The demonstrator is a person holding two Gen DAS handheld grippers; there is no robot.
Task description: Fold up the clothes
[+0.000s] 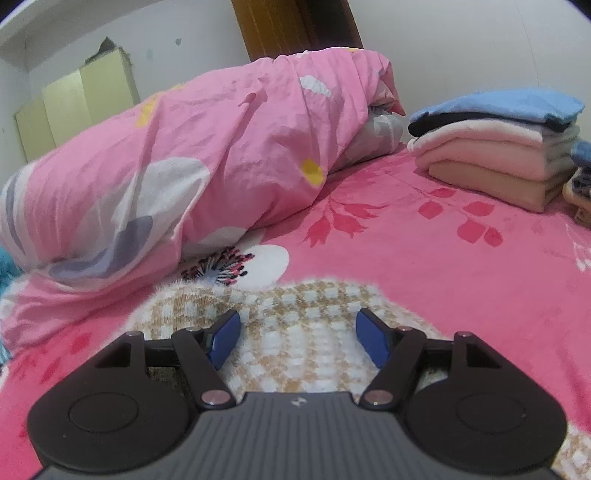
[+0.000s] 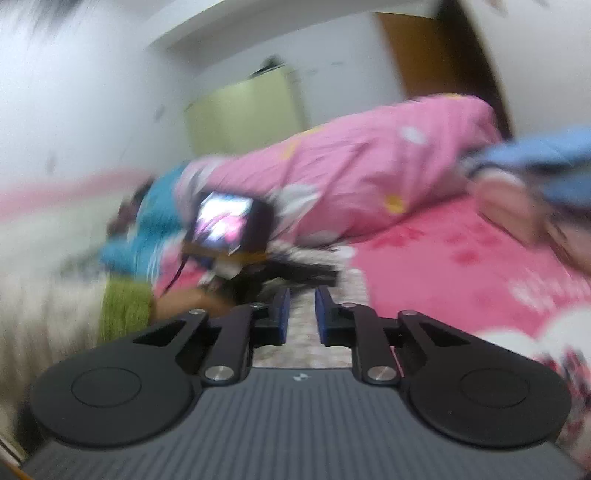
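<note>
A fuzzy beige-and-white checked garment [image 1: 332,295] lies flat on the pink flowered bedsheet [image 1: 443,277]. My left gripper [image 1: 298,314] hovers low over its near part, jaws wide apart, with nothing between the blue pads [image 1: 225,339]. The right wrist view is blurred by motion. There my right gripper [image 2: 303,291] has its pads almost together, with a narrow gap and no cloth seen in it; the checked garment [image 2: 303,354] shows below. The left gripper's body with its lit screen [image 2: 229,221] sits just ahead on the left, held by a hand in a green sleeve [image 2: 125,310].
A rolled pink flowered quilt [image 1: 221,147] fills the far left of the bed. A pile of folded clothes [image 1: 495,144], blue on top, stands at the far right. A pale green cabinet [image 1: 81,107] and a brown door [image 1: 295,26] are behind.
</note>
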